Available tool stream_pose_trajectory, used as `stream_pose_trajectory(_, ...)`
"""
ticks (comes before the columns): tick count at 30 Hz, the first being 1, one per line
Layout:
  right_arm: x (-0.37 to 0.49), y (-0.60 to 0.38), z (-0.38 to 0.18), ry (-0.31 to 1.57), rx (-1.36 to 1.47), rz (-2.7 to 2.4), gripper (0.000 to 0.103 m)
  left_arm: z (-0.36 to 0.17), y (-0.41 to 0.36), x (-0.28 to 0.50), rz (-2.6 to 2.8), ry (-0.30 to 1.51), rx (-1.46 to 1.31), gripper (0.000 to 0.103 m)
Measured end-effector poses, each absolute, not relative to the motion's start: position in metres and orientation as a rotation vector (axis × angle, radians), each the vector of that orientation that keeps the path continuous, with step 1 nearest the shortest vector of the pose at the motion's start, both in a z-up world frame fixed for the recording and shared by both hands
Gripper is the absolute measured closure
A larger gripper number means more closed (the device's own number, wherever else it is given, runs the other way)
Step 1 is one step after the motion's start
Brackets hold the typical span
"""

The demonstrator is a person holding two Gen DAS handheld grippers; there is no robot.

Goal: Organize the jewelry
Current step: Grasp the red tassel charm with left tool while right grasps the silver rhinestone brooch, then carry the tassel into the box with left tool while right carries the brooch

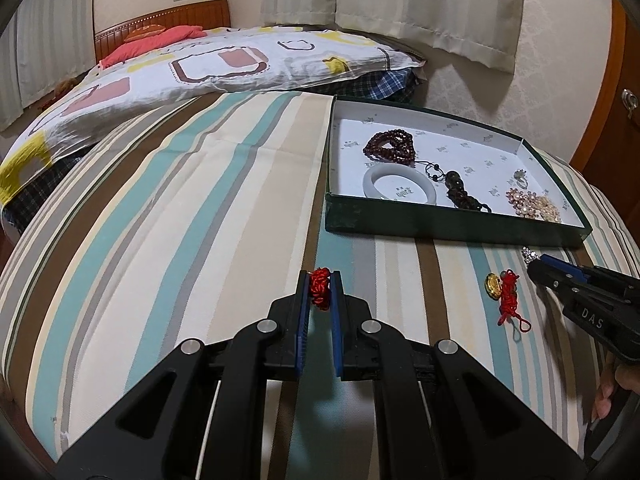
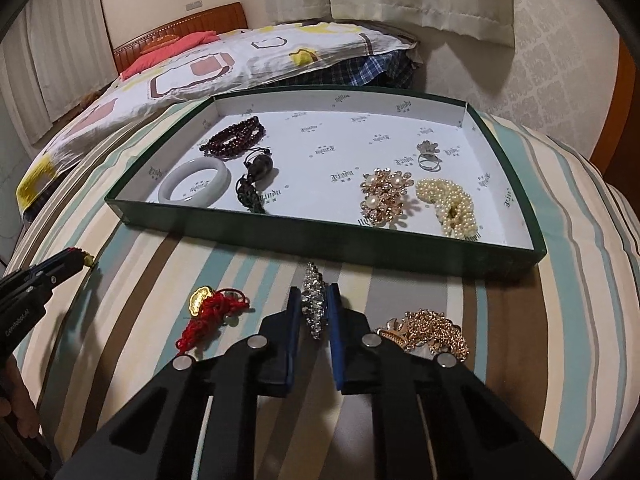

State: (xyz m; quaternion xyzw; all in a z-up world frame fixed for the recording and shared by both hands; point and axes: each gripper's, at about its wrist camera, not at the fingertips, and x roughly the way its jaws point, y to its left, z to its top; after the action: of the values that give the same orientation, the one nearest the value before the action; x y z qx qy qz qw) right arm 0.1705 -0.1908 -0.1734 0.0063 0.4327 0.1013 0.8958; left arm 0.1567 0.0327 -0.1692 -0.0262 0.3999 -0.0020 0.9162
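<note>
My left gripper (image 1: 320, 282) is shut on a red knotted cord charm (image 1: 320, 289), held over the striped cloth. My right gripper (image 2: 315, 300) is shut on a silver rhinestone brooch (image 2: 314, 306) just in front of the green box (image 2: 280, 236); it shows at the right of the left wrist view (image 1: 538, 266). On the cloth lie a red cord charm with a gold ingot (image 2: 210, 310) and a gold chain pile (image 2: 430, 328). Inside the box are a white bangle (image 2: 195, 180), dark red beads (image 2: 236, 136), a dark pendant (image 2: 256, 172), a ring (image 2: 428, 156), a pearl-and-gold brooch (image 2: 384, 196) and a pearl piece (image 2: 450, 204).
The striped cloth (image 1: 180, 208) covers a rounded surface that falls away at the left and right. A bed with a patterned quilt (image 1: 180, 68) lies behind it. Curtains (image 1: 420, 4) hang at the back and a wooden door (image 1: 624, 92) stands at the right.
</note>
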Motion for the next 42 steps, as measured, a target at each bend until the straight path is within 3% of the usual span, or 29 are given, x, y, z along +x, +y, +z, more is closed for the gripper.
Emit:
stream_pose_trajectory(21, 0.160, -0.215, -0.122, 0.740, 0.063, 0.180, 0.089, -0.123, 0.007, 0.152, -0.078, 0.721, -0.063, 0.093)
stream_pose_trajectory(42, 0.207, -0.254, -0.076, 0.601, 0.074, 0.106, 0.089, -0.056, -0.065, 0.218, -0.210, 0.540, -0.054, 0.093)
